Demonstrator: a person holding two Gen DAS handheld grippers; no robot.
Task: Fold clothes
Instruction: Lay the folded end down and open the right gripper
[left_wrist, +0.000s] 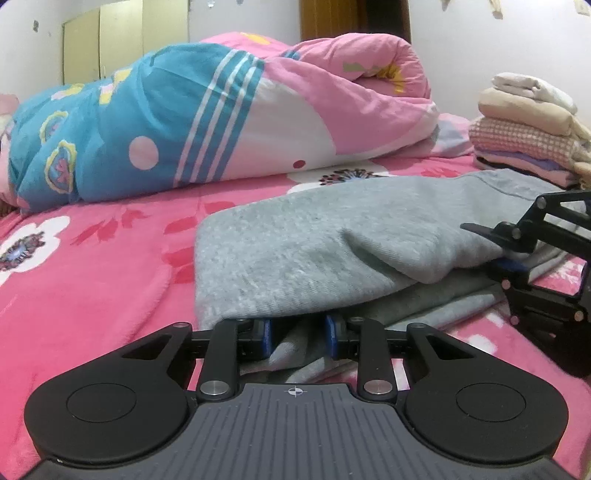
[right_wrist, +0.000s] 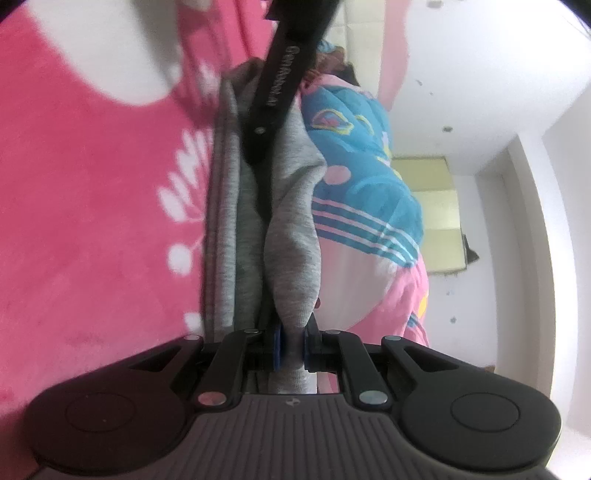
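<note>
I judge a fold is mid-way: my right gripper (right_wrist: 291, 349) pinches a raised layer of the grey garment (left_wrist: 295, 251) on the pink bedspread (left_wrist: 92, 277), my left gripper (left_wrist: 297, 341) gapes around its near edge, which it must clamp before carrying over.

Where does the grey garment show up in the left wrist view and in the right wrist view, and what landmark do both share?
Left wrist view: the grey garment lies mid-frame on the pink bedsheet, reaching from the left gripper to the right gripper at the right edge.
Right wrist view: it runs up the centre as a vertical band, pinched by the right gripper.
Shared landmark: the blue and pink quilt.
</note>
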